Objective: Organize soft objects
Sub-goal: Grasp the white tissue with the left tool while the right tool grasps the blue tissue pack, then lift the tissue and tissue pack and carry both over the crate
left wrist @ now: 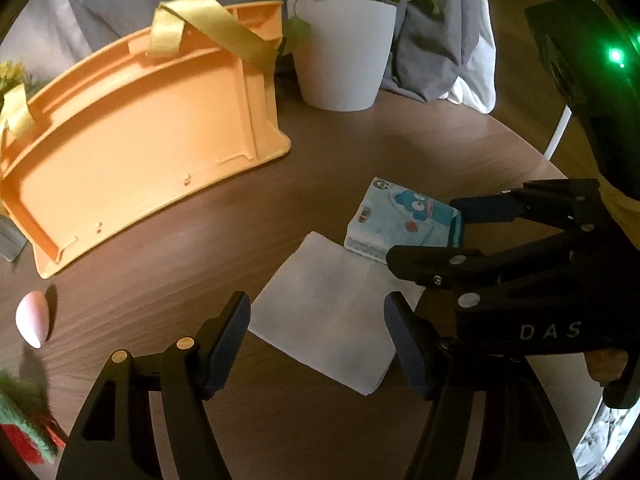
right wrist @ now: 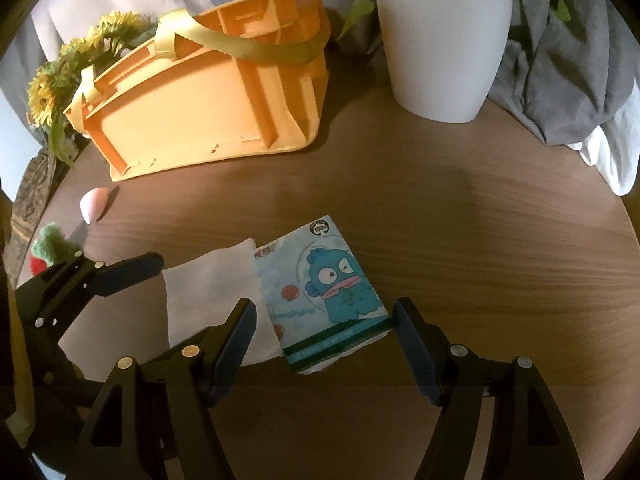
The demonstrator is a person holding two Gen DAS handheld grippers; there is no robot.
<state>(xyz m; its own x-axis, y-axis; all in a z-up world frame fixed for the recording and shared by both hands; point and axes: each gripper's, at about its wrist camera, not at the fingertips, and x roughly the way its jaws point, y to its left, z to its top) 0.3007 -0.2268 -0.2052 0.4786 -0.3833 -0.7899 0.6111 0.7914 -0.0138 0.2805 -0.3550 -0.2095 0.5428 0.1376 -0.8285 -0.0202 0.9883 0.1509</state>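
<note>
Left wrist view: my left gripper (left wrist: 318,344) has its jaws spread, nothing pinched, poised over the flat white folded tissue sheet (left wrist: 328,316) lying on the round brown wooden table (left wrist: 168,248). My right gripper (right wrist: 324,346) is likewise spread and empty, straddling the near end of the pale blue plastic-wrapped tissue pack with a blue cartoon fish (right wrist: 324,292). Pack and sheet lie side by side, touching along one edge, in the near middle of the table.

Handling, my estimate: the sheet is very light, limp and easily torn; best pinched at a free edge or corner rather than pressed flat. The pack is soft but holds its block shape; its film wrap may be slippery, so grip across the narrow sides, gently.

Right wrist view shows yellow artificial sunflowers (right wrist: 60,76) behind the orange plastic tote basket with yellow fabric handles (right wrist: 208,108); the left view catches only a sliver of them. Both views show the small pink egg-shaped sponge (left wrist: 34,316) and a green-and-red fuzzy item (right wrist: 50,248) at the table edge.
</note>
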